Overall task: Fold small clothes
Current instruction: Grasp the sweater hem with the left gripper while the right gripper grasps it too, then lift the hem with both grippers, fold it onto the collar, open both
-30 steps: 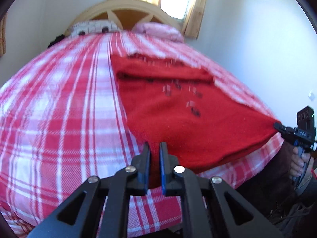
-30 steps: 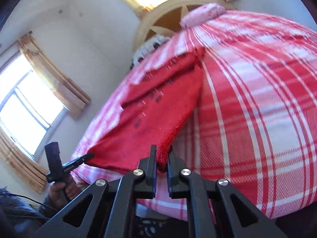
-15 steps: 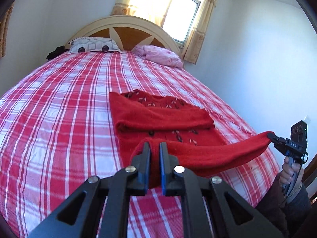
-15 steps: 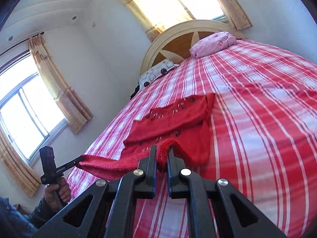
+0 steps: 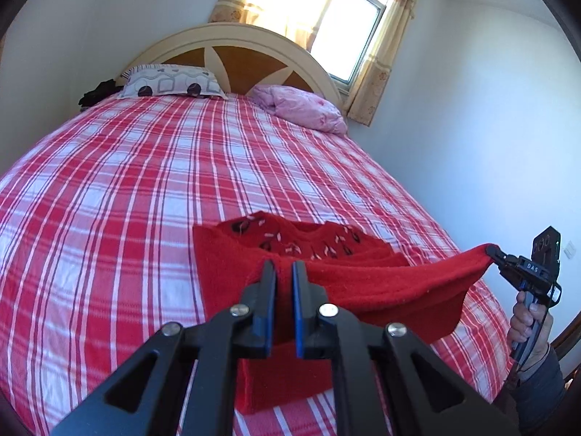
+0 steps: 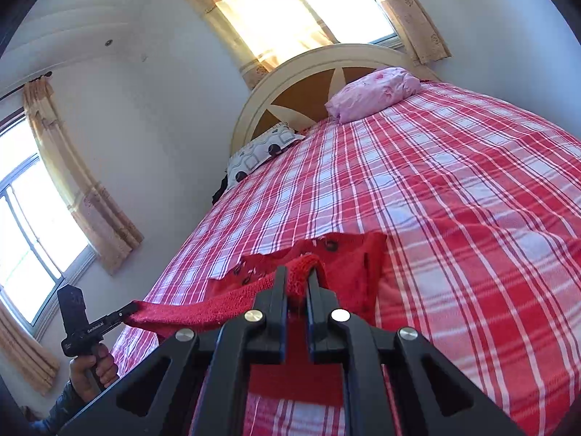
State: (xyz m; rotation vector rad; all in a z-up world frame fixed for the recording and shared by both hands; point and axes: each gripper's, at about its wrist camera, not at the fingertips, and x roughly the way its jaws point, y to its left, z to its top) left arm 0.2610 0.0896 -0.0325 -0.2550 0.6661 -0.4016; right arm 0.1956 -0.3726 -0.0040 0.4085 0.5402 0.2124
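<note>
We hold the near hem of the red top (image 5: 381, 287) lifted off the bed (image 5: 109, 200), stretched left to right between us: left gripper (image 5: 282, 272) nipped tight on one corner, right gripper (image 6: 297, 283) nipped tight on the other. Its far half lies flat just beyond, collar away from us. Both grippers look equally near, so the hem should travel straight away, toward the collar.
</note>
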